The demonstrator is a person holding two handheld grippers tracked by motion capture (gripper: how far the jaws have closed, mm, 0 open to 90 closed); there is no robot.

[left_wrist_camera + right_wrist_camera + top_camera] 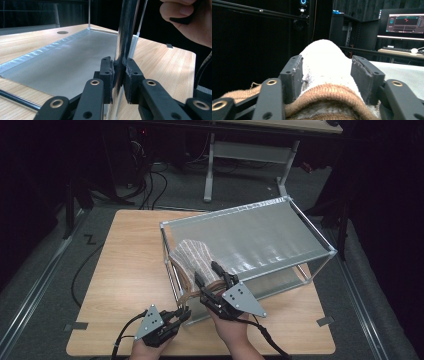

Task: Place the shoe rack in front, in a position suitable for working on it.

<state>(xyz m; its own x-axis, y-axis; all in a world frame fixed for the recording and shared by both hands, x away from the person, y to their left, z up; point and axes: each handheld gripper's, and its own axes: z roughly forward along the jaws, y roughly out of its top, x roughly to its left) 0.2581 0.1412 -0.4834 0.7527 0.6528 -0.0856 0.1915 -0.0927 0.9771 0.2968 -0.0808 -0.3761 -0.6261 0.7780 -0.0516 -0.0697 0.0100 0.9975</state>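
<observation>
Striped cloth w/ a brown ribbed edge is draped over the near-left corner of the metal rack's top shelf, approx. 9 o'clock side of the shelf in the high view, its brown end hanging down toward the table. Right gripper comes in from 6 o'clock and is clamped on it: in the right gripper view the jaws press both sides of the bunched fabric, brown hem bulging below the pads. Left gripper sits at about 7 o'clock from the cloth, low at the rack's front corner; in the left gripper view its jaws are closed tight on the upright chrome post, lower shelf sheet stretching away behind.

Progress, as I read it: rack is steadied, cloth is gripped and partly up on the top shelf. Left to do: prob. either pull it fully onto the shelf and spread it, or lift it clear. Can't tell which direction from here. Cloth still bunched, not flat.
</observation>
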